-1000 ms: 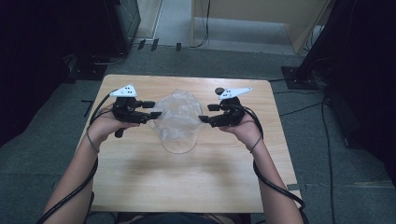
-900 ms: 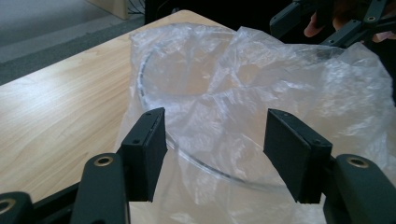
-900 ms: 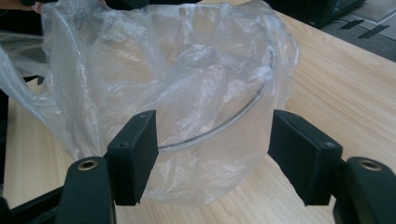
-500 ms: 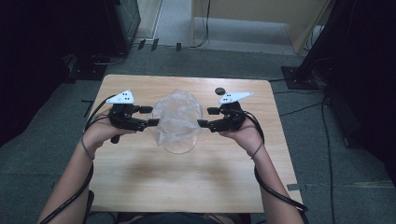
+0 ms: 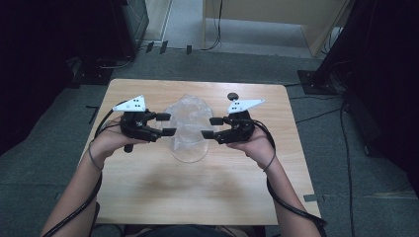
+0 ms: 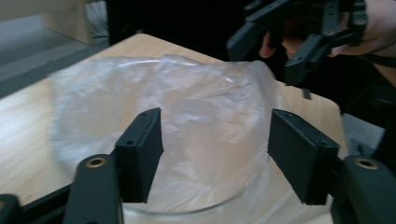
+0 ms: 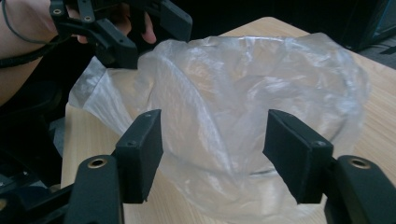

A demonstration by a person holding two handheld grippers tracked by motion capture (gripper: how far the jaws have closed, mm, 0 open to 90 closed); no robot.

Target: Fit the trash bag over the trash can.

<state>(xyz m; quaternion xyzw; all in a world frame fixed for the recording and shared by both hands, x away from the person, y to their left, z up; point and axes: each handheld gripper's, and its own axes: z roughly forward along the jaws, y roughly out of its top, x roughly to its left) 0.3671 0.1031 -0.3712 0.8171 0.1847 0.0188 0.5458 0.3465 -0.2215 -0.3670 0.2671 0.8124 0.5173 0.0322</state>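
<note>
Clear plastic bag (image 5: pixel 187 123) sits over glass bowl (image 5: pixel 190 154) at table (image 5: pixel 148 197) centre. Left gripper (image 5: pixel 164 124) just L of bag, jaws wide, nothing btwn pads. Right gripper (image 5: pixel 212 127) just R of bag, jaws wide but just been closing, nothing gripped. Bowl mostly hidden under bag; small dark thing (image 5: pixel 230 96) behind bag unclear.

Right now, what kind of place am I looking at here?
Probably a lab or recording room rather than a home: a small wooden table on grey carpet, dark equipment stands with loose cables on the floor around it.
</note>
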